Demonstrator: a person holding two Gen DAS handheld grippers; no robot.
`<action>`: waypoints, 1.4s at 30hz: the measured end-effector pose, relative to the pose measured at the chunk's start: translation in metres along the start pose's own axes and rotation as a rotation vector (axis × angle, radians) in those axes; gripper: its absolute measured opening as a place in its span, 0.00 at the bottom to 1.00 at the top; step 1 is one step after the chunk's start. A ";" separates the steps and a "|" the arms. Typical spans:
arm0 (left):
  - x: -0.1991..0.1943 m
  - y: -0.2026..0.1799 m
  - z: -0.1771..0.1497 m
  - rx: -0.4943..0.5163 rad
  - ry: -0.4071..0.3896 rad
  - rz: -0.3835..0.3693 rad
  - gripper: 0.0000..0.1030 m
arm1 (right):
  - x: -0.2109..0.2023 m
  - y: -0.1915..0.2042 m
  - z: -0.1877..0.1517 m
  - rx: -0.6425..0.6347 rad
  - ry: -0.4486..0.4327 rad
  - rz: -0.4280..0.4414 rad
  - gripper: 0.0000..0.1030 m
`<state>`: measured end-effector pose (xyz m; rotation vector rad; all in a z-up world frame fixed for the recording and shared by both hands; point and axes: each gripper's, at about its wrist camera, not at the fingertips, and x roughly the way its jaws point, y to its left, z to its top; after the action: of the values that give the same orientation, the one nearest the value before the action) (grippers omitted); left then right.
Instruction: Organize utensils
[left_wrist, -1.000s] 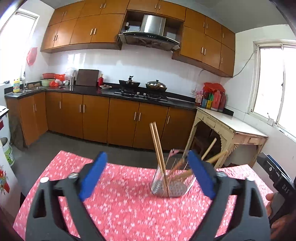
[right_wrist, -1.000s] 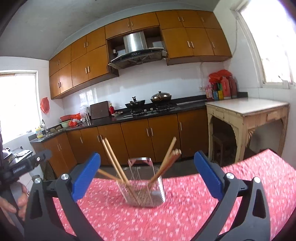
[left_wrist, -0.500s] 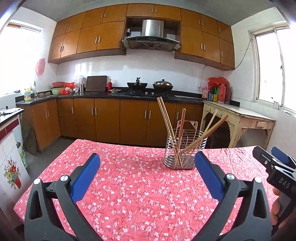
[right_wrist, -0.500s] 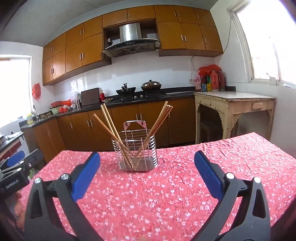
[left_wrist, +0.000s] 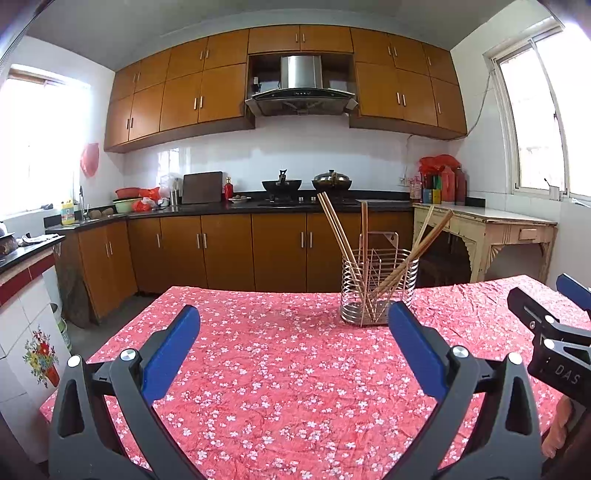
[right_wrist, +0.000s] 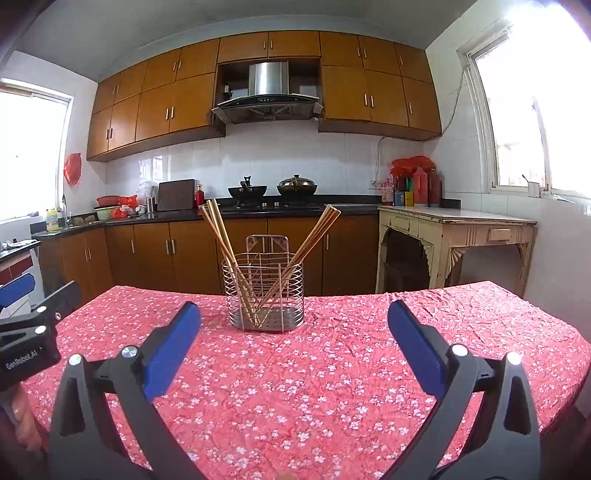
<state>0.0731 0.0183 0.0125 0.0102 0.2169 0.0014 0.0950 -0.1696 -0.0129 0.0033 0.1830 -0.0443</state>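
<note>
Both grippers (left_wrist: 291, 328) (right_wrist: 293, 328) withdrawn, one holder (right_wrist: 263, 295)

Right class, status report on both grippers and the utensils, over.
Left gripper open, empty. Right gripper open, empty. Chopsticks standing in wire holder on table. Nothing in the way.

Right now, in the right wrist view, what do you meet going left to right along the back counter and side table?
Yellow bottle → red basin → cutting board → small red bottle → wok → lidded pot → red containers on the side table.
</note>
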 end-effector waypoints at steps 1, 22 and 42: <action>0.001 0.000 -0.002 0.002 0.006 0.000 0.98 | -0.001 0.001 -0.002 -0.005 0.000 0.000 0.96; -0.006 0.009 -0.002 -0.031 0.007 -0.014 0.98 | -0.012 0.000 -0.007 -0.003 -0.019 0.004 0.96; -0.005 0.011 -0.003 -0.035 0.014 -0.011 0.98 | -0.010 -0.001 -0.004 0.000 -0.017 0.005 0.96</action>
<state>0.0671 0.0295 0.0106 -0.0258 0.2313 -0.0062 0.0841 -0.1700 -0.0152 0.0038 0.1664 -0.0393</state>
